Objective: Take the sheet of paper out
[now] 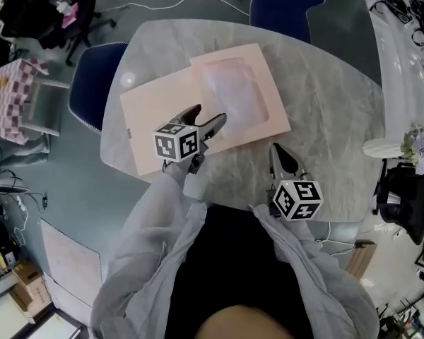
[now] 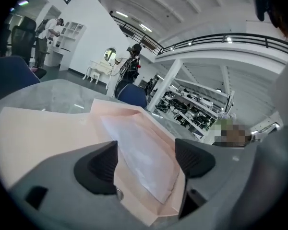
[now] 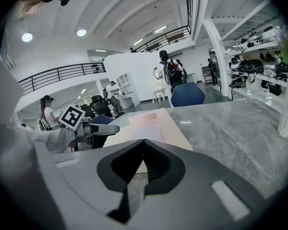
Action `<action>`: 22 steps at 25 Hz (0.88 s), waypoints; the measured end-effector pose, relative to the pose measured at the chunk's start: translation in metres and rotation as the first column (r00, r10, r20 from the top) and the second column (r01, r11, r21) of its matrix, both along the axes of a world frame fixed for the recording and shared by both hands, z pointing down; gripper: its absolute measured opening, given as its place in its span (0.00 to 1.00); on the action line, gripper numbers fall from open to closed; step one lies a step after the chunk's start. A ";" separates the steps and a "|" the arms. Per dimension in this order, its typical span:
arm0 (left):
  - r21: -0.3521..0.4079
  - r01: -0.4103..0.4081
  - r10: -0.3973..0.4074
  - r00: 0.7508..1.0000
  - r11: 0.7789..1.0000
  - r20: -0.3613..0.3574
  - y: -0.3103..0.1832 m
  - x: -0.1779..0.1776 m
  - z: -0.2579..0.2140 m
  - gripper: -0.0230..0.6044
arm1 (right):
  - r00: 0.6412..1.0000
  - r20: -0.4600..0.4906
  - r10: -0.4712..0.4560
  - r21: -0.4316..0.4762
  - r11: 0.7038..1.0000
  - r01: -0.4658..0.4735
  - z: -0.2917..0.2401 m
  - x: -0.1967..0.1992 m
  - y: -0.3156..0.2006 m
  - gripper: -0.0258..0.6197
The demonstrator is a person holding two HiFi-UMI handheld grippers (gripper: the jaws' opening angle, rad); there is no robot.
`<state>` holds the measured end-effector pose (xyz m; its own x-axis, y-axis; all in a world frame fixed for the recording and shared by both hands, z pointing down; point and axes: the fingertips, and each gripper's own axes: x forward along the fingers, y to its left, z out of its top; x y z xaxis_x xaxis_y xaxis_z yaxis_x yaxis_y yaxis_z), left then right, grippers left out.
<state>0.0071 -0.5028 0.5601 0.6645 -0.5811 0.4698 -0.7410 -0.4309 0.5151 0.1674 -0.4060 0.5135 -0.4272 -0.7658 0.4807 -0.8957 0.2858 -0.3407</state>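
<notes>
Two pale pink envelopes lie on the marble table [image 1: 339, 111]. The right one [image 1: 258, 66] gapes open, and a white sheet of paper [image 1: 233, 94] shows inside it. A flat pink one [image 1: 152, 111] lies partly under it at the left. My left gripper [image 1: 210, 123] hovers at the open envelope's near edge. In the left gripper view its jaws [image 2: 146, 159] stand apart on either side of that edge, with the white sheet [image 2: 139, 152] between the pads and untouched. My right gripper [image 1: 275, 150] is shut and empty over bare table, to the right of the envelope [image 3: 153, 123].
A blue chair [image 1: 92, 83] stands at the table's left and another [image 1: 283, 2] at its far side. A white vase with flowers [image 1: 403, 147] is at the right edge. The table's near edge runs just behind both grippers.
</notes>
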 end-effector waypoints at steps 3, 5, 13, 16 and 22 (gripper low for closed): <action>-0.042 0.015 -0.013 0.999 0.999 0.041 -0.010 0.000 0.017 0.59 | 1.000 0.011 -0.010 -0.013 1.000 0.011 0.006 0.000 -0.008 0.05; -0.063 0.023 -0.019 0.997 0.998 0.075 -0.016 0.000 0.028 0.57 | 1.000 0.016 -0.017 -0.021 1.000 0.018 0.010 0.001 -0.012 0.05; -0.090 0.055 -0.036 0.978 0.994 0.205 -0.042 -0.006 0.056 0.48 | 0.999 0.034 -0.031 -0.040 0.999 0.032 0.024 0.004 -0.029 0.05; -0.088 0.065 -0.041 0.968 0.994 0.246 -0.051 -0.006 0.060 0.43 | 0.999 0.040 -0.033 -0.048 0.998 0.035 0.025 0.004 -0.033 0.05; -0.096 0.079 -0.048 0.954 0.992 0.295 -0.061 -0.004 0.069 0.36 | 0.998 0.043 -0.043 -0.065 0.997 0.045 0.033 0.006 -0.037 0.05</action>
